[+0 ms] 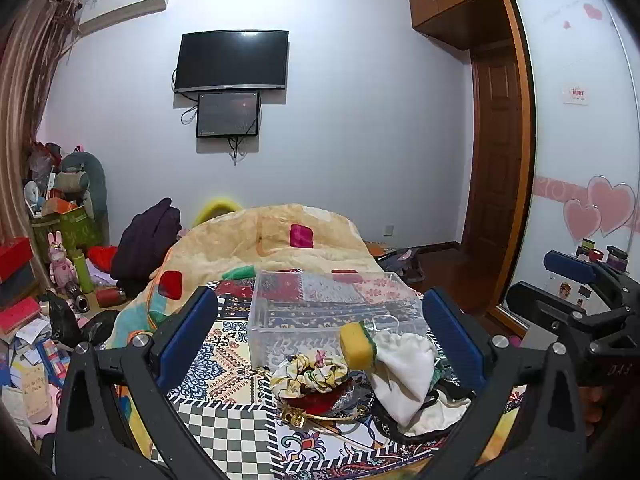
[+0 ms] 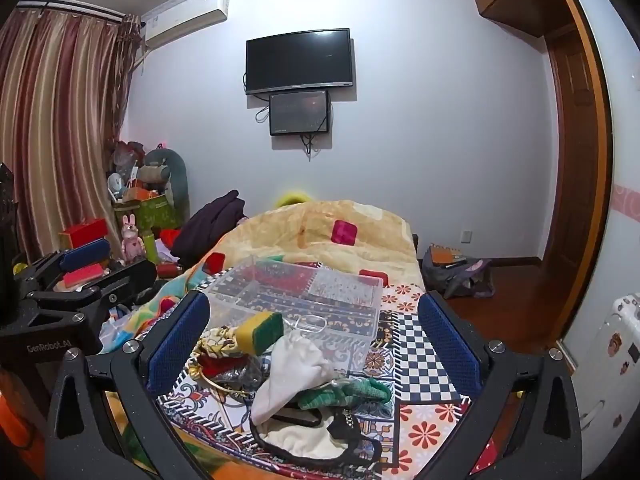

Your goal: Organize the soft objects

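A pile of soft things lies on a patterned cloth on the bed: a yellow-green sponge (image 1: 357,345) (image 2: 260,332), a floral scrunchie (image 1: 310,372) (image 2: 218,340), a white cloth (image 1: 404,372) (image 2: 296,372), a green knit piece (image 2: 348,392), red fabric (image 1: 320,400) and a black band (image 2: 316,448). A clear plastic box (image 1: 328,312) (image 2: 304,300) stands empty just behind the pile. My left gripper (image 1: 320,340) is open above the pile. My right gripper (image 2: 316,344) is open above it too. Neither holds anything.
A rumpled yellow blanket (image 1: 276,236) (image 2: 320,232) lies behind the box. Cluttered toys, boxes and papers (image 1: 52,280) fill the floor at left. A bag (image 2: 456,272) lies on the wooden floor at right. A wardrobe (image 1: 576,140) stands to the right.
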Available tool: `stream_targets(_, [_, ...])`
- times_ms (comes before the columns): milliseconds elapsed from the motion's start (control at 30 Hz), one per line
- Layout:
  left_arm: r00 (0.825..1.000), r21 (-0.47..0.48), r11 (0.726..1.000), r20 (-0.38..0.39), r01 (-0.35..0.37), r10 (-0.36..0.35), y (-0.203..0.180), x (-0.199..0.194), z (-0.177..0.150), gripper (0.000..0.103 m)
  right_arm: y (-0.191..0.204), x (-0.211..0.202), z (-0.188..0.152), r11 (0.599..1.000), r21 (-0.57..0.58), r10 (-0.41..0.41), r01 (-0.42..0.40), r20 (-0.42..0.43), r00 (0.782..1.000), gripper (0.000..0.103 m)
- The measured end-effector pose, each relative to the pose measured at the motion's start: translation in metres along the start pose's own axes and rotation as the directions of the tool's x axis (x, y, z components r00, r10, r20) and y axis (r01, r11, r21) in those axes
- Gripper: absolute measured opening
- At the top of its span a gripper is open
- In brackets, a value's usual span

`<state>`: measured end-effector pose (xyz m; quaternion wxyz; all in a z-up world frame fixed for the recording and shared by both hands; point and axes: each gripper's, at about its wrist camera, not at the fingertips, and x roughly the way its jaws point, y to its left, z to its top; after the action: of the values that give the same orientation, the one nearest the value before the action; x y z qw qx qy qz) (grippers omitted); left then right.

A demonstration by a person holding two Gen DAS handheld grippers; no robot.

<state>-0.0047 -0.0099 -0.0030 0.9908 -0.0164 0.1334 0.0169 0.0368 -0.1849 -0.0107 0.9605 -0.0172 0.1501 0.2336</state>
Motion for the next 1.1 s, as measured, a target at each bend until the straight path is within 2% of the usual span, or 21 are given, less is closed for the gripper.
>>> stream_targets(1100, [0.999,0.027,1.0,0.041,-0.009,0.008,-0.001,-0.014,0.005,0.103,-0.002,-0.005,0.004,1.0,0.017,0.003,-0.003,0.016,1.0,0.103])
